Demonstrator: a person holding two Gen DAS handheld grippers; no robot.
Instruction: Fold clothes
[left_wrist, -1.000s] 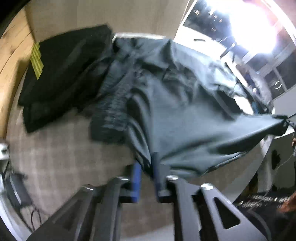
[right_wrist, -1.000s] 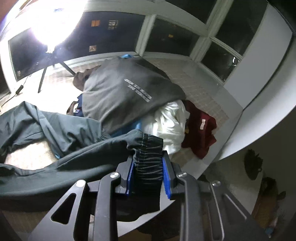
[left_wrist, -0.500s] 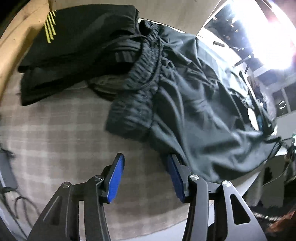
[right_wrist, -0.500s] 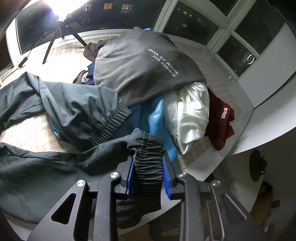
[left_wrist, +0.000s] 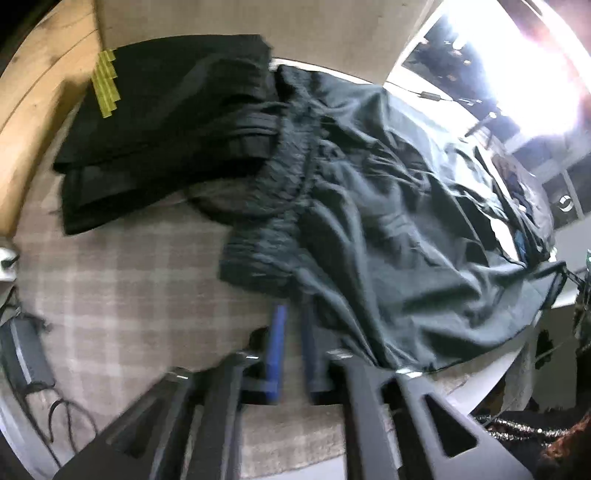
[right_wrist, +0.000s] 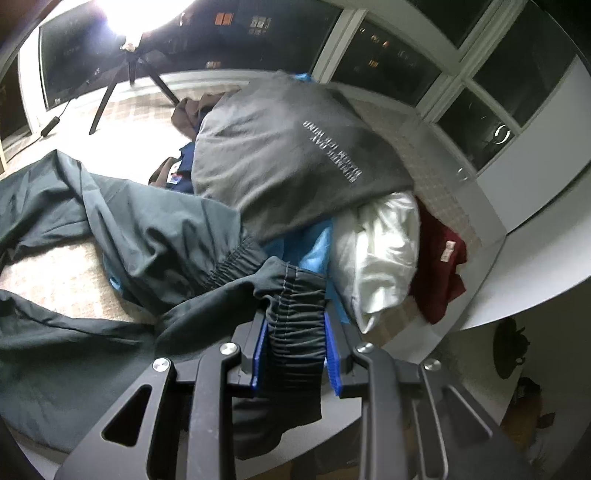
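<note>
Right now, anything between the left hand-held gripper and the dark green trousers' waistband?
Nothing visible. The left hand-held gripper is closing at the edge of the dark green trousers, just below the waistband; only plaid tablecloth lies around it. The folded black garment sits farther off.

Dark grey-green thin-fabric trousers (left_wrist: 399, 236) sprawl crumpled across the checked tablecloth, elastic waistband (left_wrist: 280, 206) bunched beside a folded black garment (left_wrist: 166, 136); one gathered ankle cuff (right_wrist: 295, 314) is lifted, the other (right_wrist: 232, 266) lies flat.
</note>
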